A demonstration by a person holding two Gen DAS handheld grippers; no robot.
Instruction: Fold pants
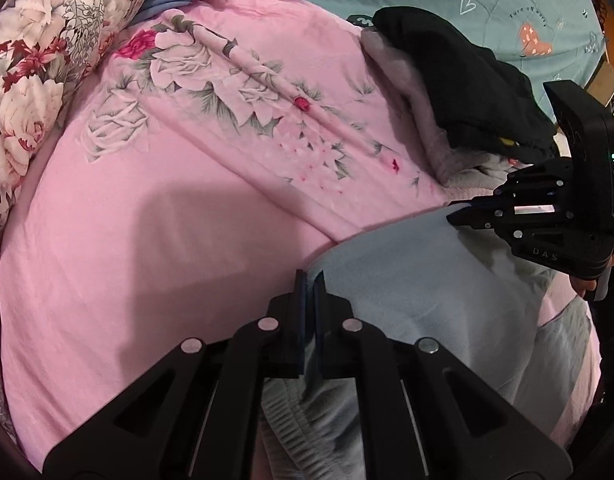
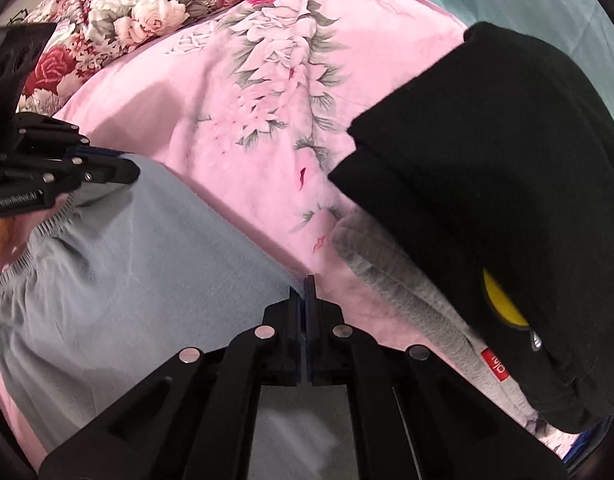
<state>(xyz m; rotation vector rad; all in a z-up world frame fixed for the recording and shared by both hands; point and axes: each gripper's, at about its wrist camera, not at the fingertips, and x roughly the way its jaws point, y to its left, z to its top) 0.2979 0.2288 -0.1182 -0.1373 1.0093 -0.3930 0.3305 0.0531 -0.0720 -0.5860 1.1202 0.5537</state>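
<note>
Light grey-blue pants (image 1: pixel 407 280) lie on a pink floral bed sheet (image 1: pixel 147 220), with the elastic waistband near the front. My left gripper (image 1: pixel 310 280) is shut on a corner of the folded edge of the pants. My right gripper (image 2: pixel 307 286) is shut on the other corner of that edge. Each gripper shows in the other's view: the right (image 1: pixel 455 214) at the right, the left (image 2: pixel 133 170) at the left. The pants (image 2: pixel 127 280) stretch between them, and the waistband (image 2: pixel 47 232) shows at the left.
A pile of folded clothes, black (image 2: pixel 507 200) on grey (image 2: pixel 407 292), sits right of the pants. A floral pillow (image 1: pixel 39 60) lies at the back left. A teal quilt (image 1: pixel 487 8) lies at the back right.
</note>
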